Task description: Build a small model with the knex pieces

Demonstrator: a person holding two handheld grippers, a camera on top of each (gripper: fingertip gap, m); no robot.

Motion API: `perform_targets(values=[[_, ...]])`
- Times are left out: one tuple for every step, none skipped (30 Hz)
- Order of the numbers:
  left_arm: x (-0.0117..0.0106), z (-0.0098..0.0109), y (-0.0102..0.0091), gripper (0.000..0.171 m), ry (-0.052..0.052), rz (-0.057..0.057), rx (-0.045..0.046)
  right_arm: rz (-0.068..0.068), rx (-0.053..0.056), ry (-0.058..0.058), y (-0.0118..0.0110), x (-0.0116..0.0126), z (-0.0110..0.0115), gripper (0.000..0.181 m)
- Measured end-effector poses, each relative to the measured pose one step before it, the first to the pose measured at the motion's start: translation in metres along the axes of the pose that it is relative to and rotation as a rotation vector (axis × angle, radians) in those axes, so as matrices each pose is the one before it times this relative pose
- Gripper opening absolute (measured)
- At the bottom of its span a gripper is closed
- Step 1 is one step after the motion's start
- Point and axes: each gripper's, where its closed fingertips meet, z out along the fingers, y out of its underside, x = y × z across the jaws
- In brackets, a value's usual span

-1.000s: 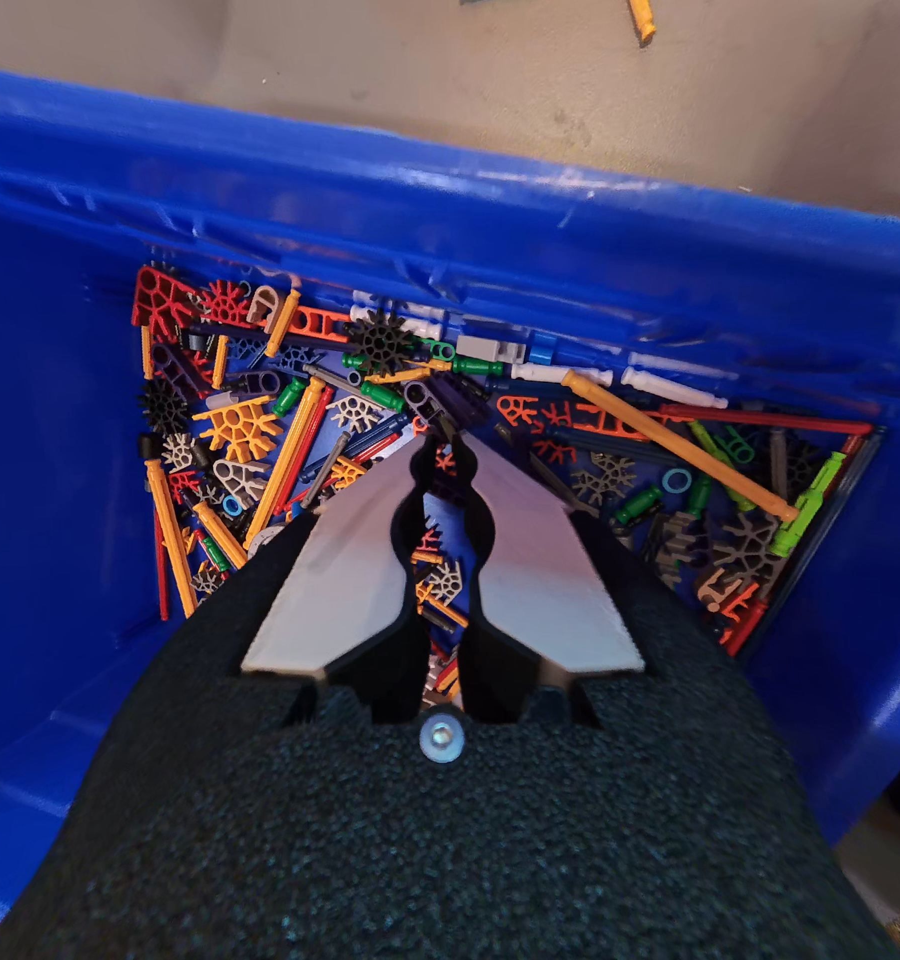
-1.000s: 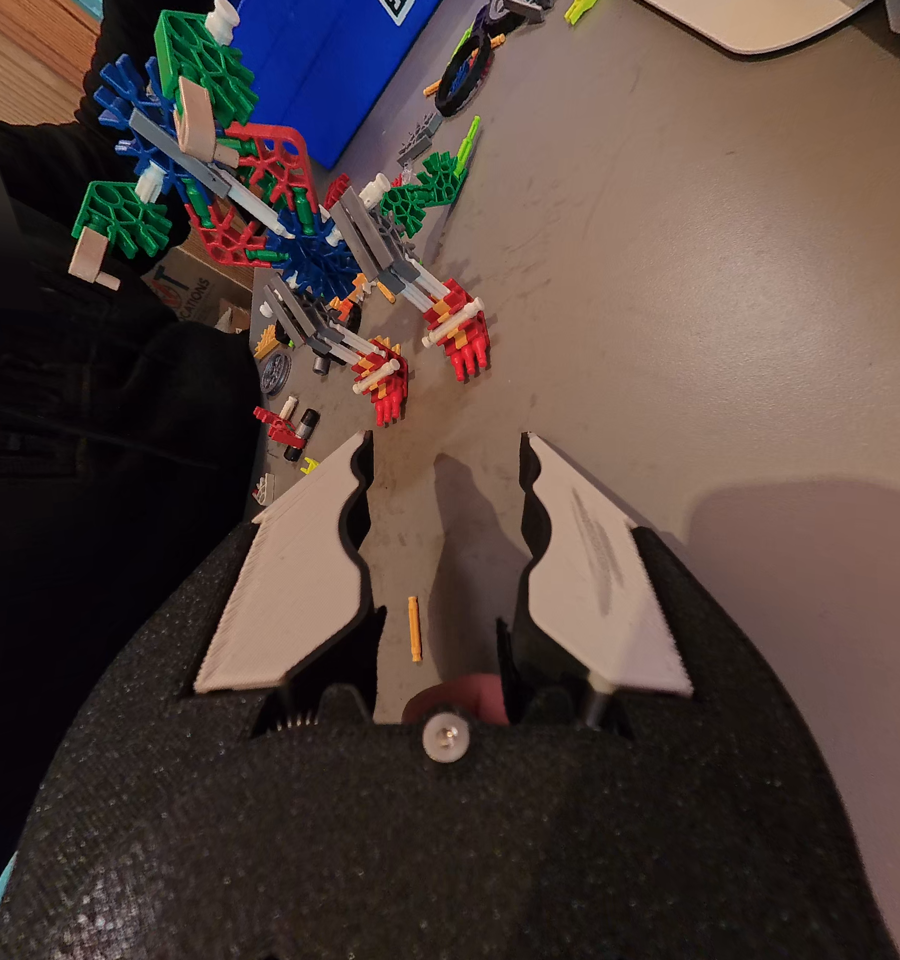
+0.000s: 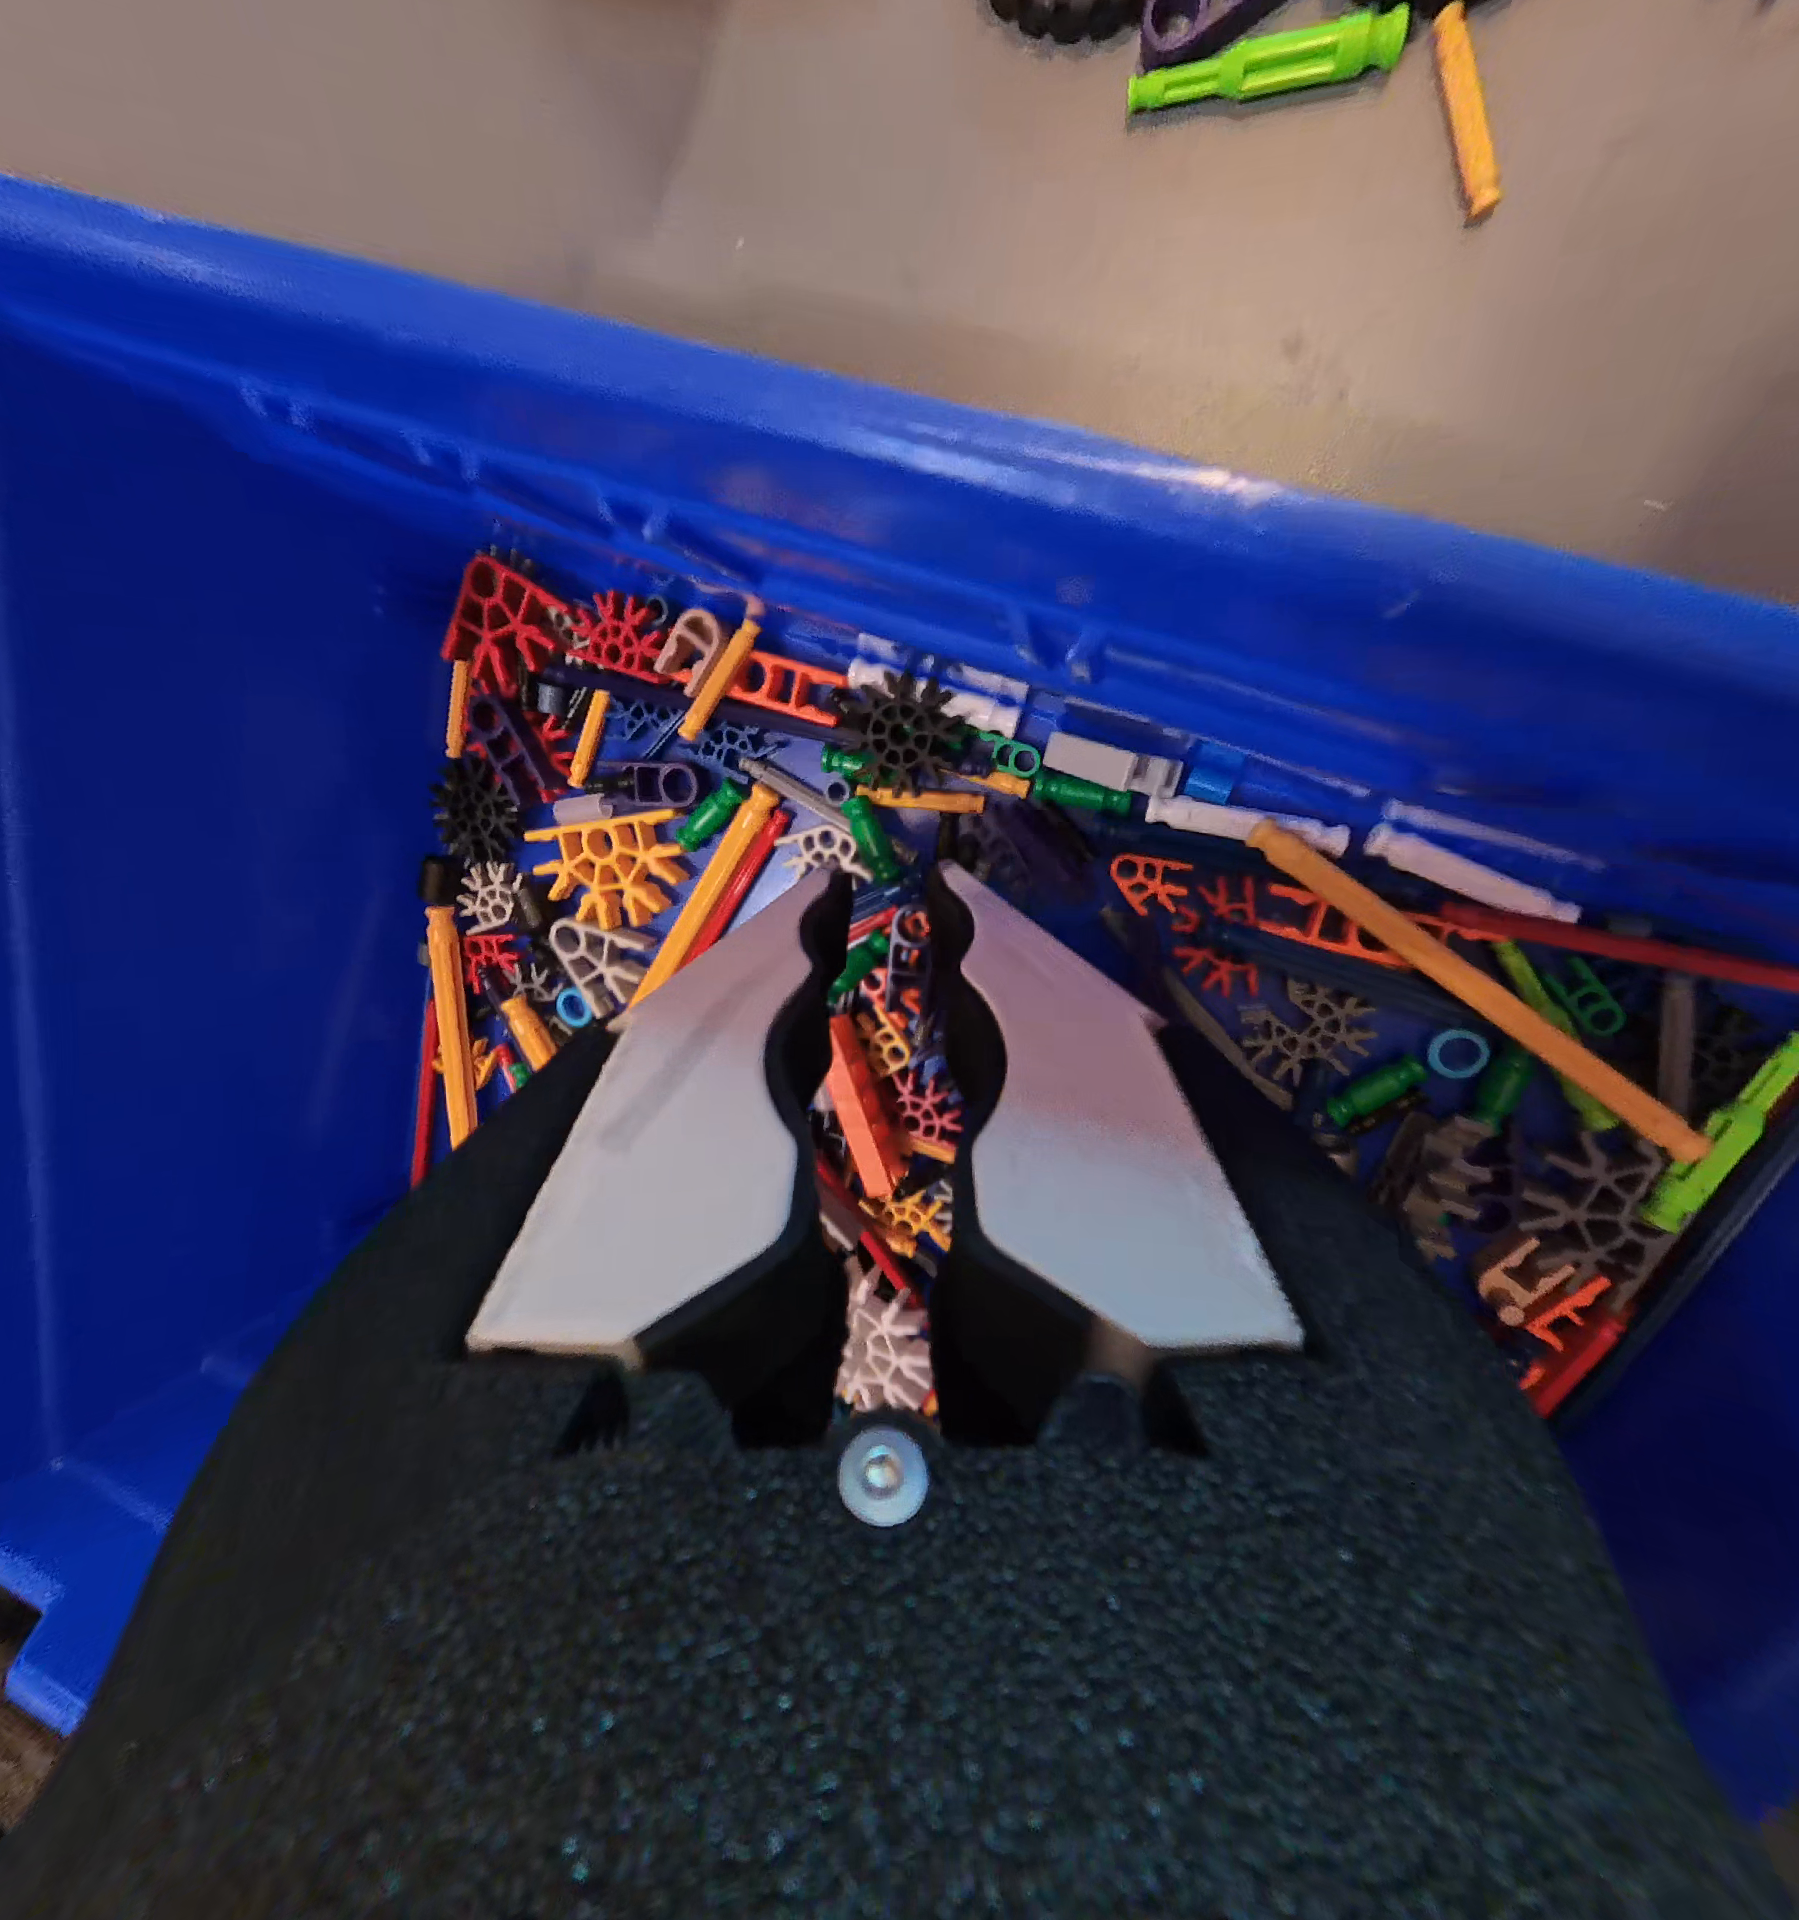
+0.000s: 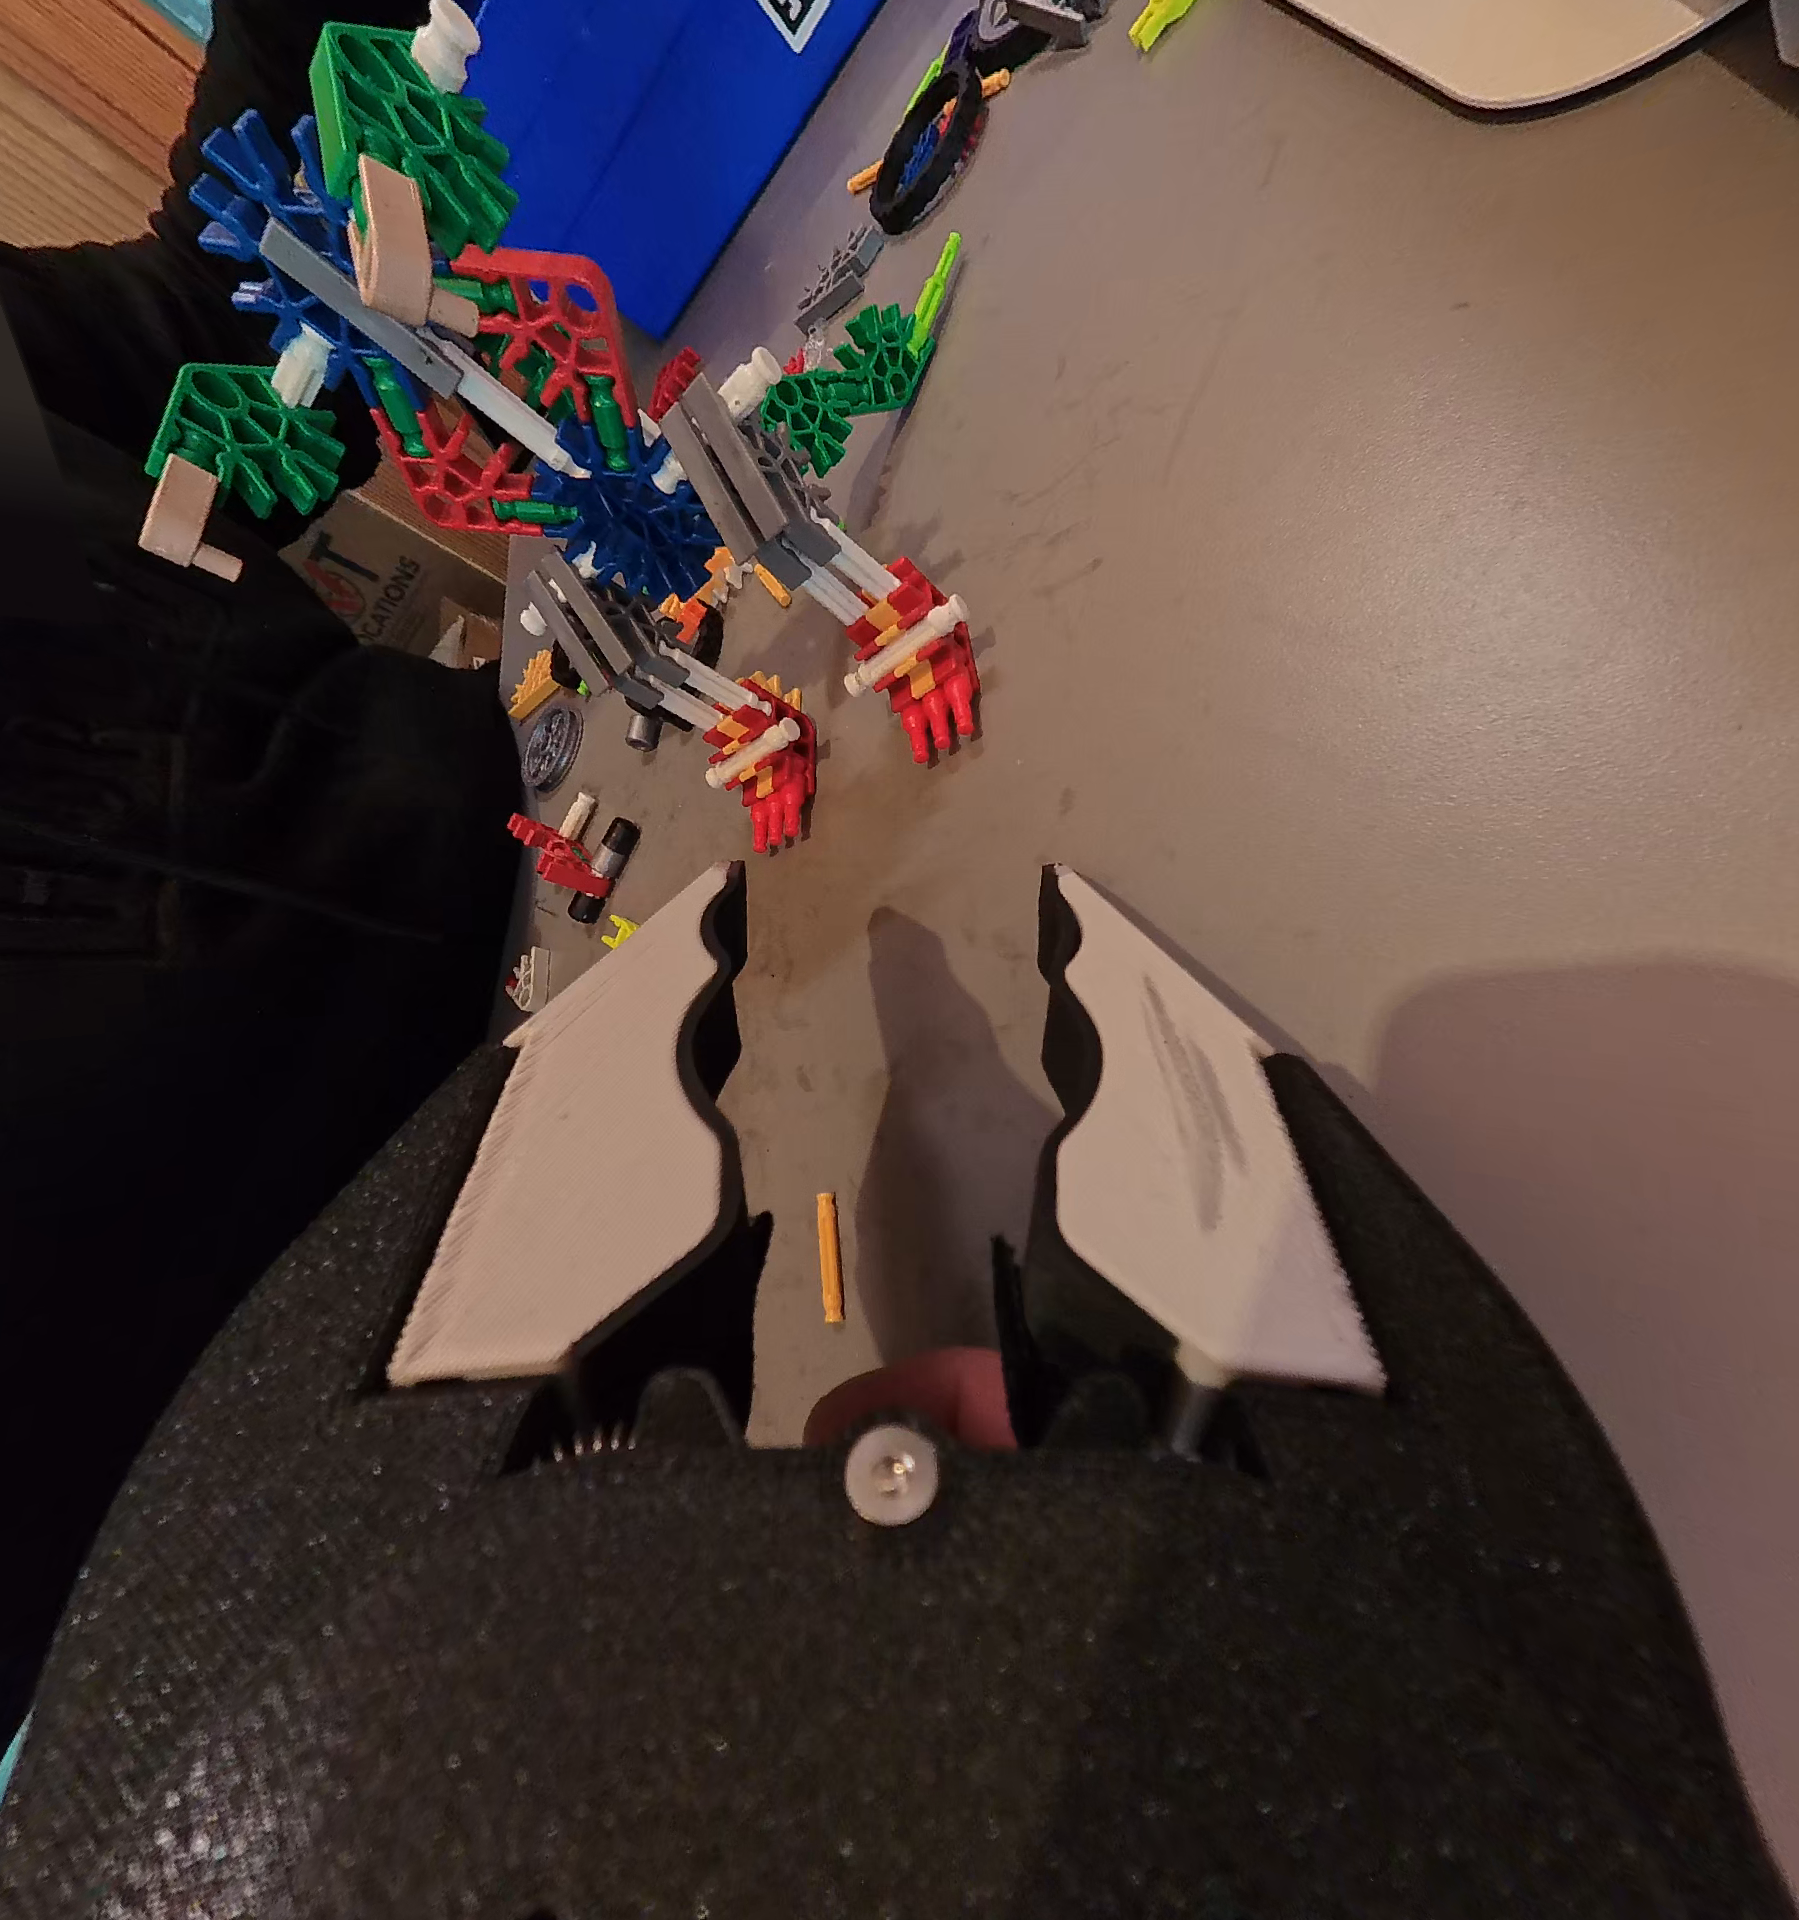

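A grey table (image 4: 1394, 623) bore a blue bin (image 3: 874, 540) of construction pieces. Above those pieces hung the left gripper (image 3: 887, 883), jaws nearly closed, empty. Beside the bin, by a toy model (image 4: 604, 488), the right gripper (image 4: 893, 873) gaped wide.

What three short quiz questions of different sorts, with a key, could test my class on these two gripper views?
1. True or false: the right gripper is open above the grey table.
2. What lies on the table between its fingers? A) orange rod B) black wheel C) green connector
3. What container holds the loose pieces under the left gripper?

Key: 1 true; 2 A; 3 the blue bin.
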Motion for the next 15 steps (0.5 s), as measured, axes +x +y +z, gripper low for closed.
perform_targets(values=[[0.00090, 0.00301, 0.00082, 0.012, 0.0000, 0.0086, -0.01230, -0.0003, 0.0000, 0.0002, 0.00007, 0.00000, -0.00004, 0.056], [0.00083, 0.00254, 0.00079, 0.010, 0.0010, 0.0058, -0.00948, -0.0003, 0.0001, 0.0000, -0.00001, 0.00003, 0.00000, 0.056], [-0.00013, 0.00091, -0.00110, 0.006, -0.0019, 0.0015, 0.00420, -0.0001, 0.0001, -0.0001, 0.00000, -0.00012, -0.00008, 0.056], [-0.00017, 0.00029, -0.00080, 0.006, 0.0018, -0.0042, 0.00213, 0.0000, 0.0001, -0.0002, -0.00001, -0.00003, 0.00001, 0.056], [-0.00038, 0.00029, -0.00017, 0.005, 0.0000, -0.0011, -0.00015, 0.0002, -0.0001, -0.0001, -0.00007, 0.00002, 0.00004, 0.056], [0.00022, 0.00012, 0.00008, 0.003, 0.0020, 0.0008, 0.00114, -0.0001, -0.0001, 0.0000, 0.00009, -0.00003, -0.00005, 0.056], [0.00016, 0.00005, 0.00010, 0.003, 0.0016, -0.0005, 0.00171, -0.0002, -0.0001, 0.0001, 0.00001, 0.00003, 0.00000, 0.056], [-0.00004, -0.00004, 0.00031, 0.002, 0.0008, -0.0011, -0.00022, 0.0000, -0.0001, 0.0000, 0.00001, 0.00000, -0.00001, 0.056], [-0.00023, -0.00015, 0.00056, 0.002, -0.0006, -0.0006, -0.00135, 0.0001, 0.0001, -0.0001, -0.00001, -0.00003, 0.00001, 0.056], [-0.00053, -0.00024, 0.00079, 0.001, -0.0020, -0.0004, -0.00275, 0.0000, 0.0001, 0.0000, -0.00002, 0.00000, 0.00001, 0.056], [-0.00030, -0.00020, 0.00102, 0.000, -0.0005, -0.0013, -0.00332, -0.0002, -0.0001, 0.0002, 0.00002, 0.00004, -0.00001, 0.056], [-0.00012, -0.00028, 0.00078, 0.000, 0.0006, -0.0020, -0.00136, -0.0001, -0.0001, 0.0002, 0.00002, 0.00003, -0.00001, 0.056], [-0.00025, -0.00049, 0.00094, 0.000, -0.0006, -0.0012, -0.00230, 0.0000, 0.0000, 0.0001, 0.00000, 0.00001, 0.00000, 0.056], [-0.00037, -0.00044, 0.00149, 0.000, -0.0004, -0.0020, -0.00442, 0.0000, 0.0000, 0.0001, 0.00001, -0.00004, 0.00008, 0.056], [-0.00029, -0.00041, 0.00213, 0.000, 0.0027, -0.0078, -0.00818, -0.0002, -0.0001, 0.0002, 0.00001, 0.00004, -0.00001, 0.056]])
